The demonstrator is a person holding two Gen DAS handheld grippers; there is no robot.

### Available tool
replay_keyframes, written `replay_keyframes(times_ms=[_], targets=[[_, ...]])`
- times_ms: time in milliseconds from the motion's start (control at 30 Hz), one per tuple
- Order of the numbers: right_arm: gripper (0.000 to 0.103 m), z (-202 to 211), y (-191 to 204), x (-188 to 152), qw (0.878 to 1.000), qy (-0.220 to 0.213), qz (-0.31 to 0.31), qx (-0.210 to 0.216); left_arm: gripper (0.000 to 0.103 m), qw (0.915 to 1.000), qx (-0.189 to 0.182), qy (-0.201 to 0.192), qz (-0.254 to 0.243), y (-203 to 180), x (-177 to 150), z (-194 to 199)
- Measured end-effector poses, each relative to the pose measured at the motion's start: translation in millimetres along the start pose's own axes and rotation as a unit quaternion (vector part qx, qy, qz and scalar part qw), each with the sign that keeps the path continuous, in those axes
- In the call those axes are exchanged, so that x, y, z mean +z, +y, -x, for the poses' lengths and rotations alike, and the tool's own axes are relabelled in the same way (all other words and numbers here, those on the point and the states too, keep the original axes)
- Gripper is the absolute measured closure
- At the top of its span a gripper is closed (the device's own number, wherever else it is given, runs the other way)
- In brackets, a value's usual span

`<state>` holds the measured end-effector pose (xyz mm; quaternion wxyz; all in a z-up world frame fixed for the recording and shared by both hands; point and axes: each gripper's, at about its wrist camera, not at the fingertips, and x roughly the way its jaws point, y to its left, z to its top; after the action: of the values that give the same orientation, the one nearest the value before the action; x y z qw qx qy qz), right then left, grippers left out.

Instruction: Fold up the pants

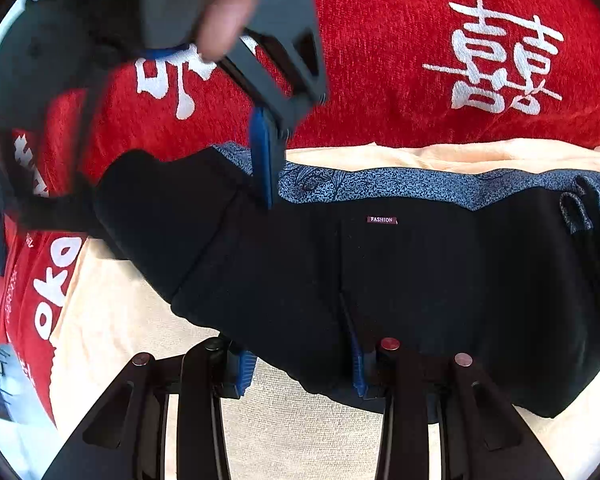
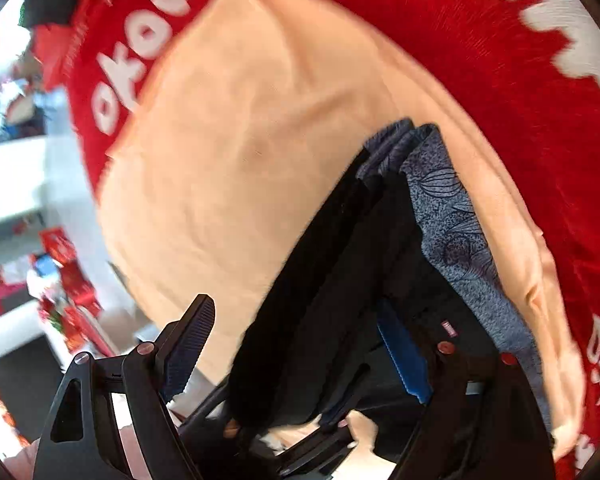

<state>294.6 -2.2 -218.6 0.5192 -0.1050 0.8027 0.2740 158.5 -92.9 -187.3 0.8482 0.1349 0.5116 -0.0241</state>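
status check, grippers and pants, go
Left gripper open, straddling pants edge. Right gripper open, far waistband between its fingers. Pants bunched on peach cloth, not yet folded. Nothing in the way.

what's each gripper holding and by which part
Neither grips: the pants lie between the open fingers of the left gripper at the near folded edge, and of the right gripper too.

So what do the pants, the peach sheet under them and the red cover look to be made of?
Pants: matte black knit, probably cotton jersey; it absorbs light and drapes softly, with a blue-grey printed lining at the waistband.
Peach sheet: smooth, thin woven cloth with soft wrinkles, possibly cotton.
Red cover: fuzzy, ribbed pile, chenille-like, with white characters that may be woven in or printed.
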Motion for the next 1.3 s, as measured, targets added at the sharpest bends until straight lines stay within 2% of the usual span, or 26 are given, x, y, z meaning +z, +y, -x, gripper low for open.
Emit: replay_keyframes(times_ms=[33, 67, 100, 167, 267, 367, 533, 733, 833, 900, 967, 1067, 1233, 1300], targets=[[0.039, -4, -4, -1, 1.0, 0.004, 0.001, -0.002, 0.064, 1.0, 0.0, 0.005, 0.001, 0, 0, -1], [0.068, -3, -9, -3, 1.0, -0.001, -0.005, 0.005, 0.064, 1.0, 0.0, 0.006, 0.002, 0, 0, 0], [0.08, 2, -16, -8, 1.0, -0.013, -0.015, 0.018, 0.064, 1.0, -0.004, -0.002, -0.002, -1, 0, 4], [0.084, 18, -30, -25, 0.998, -0.048, -0.025, 0.041, 0.064, 0.9997, -0.008, -0.016, -0.015, -6, 5, 12], [0.084, 42, -50, -60, 0.991, -0.101, -0.034, 0.083, 0.064, 0.9983, -0.018, -0.043, -0.034, -22, 14, 37], [0.084, 70, -78, -107, 0.975, -0.162, -0.06, 0.136, 0.064, 0.9959, -0.032, -0.068, -0.051, -38, 24, 64], [0.084, 112, -135, -205, 0.935, -0.27, -0.099, 0.209, 0.064, 0.9889, -0.067, -0.098, -0.09, -89, 40, 112], [0.084, 119, -206, -331, 0.889, -0.352, -0.162, 0.245, 0.064, 0.9772, -0.121, -0.099, -0.144, -183, 48, 150], [0.084, 107, -248, -387, 0.866, -0.372, -0.2, 0.266, 0.064, 0.9715, -0.134, -0.09, -0.173, -236, 44, 154], [0.084, 91, -274, -418, 0.856, -0.381, -0.221, 0.271, 0.064, 0.9686, -0.136, -0.081, -0.192, -271, 39, 151], [0.084, 76, -294, -435, 0.849, -0.384, -0.237, 0.274, 0.064, 0.9671, -0.129, -0.069, -0.208, -299, 32, 142], [0.084, 41, -334, -460, 0.831, -0.382, -0.273, 0.299, 0.064, 0.9671, -0.119, -0.045, -0.22, -327, 24, 123], [0.084, -11, -360, -468, 0.815, -0.375, -0.304, 0.32, 0.059, 0.9679, -0.099, -0.013, -0.231, -345, 16, 99], [0.084, -20, -364, -467, 0.815, -0.371, -0.309, 0.321, 0.058, 0.9675, -0.102, -0.001, -0.231, -341, 16, 95]])
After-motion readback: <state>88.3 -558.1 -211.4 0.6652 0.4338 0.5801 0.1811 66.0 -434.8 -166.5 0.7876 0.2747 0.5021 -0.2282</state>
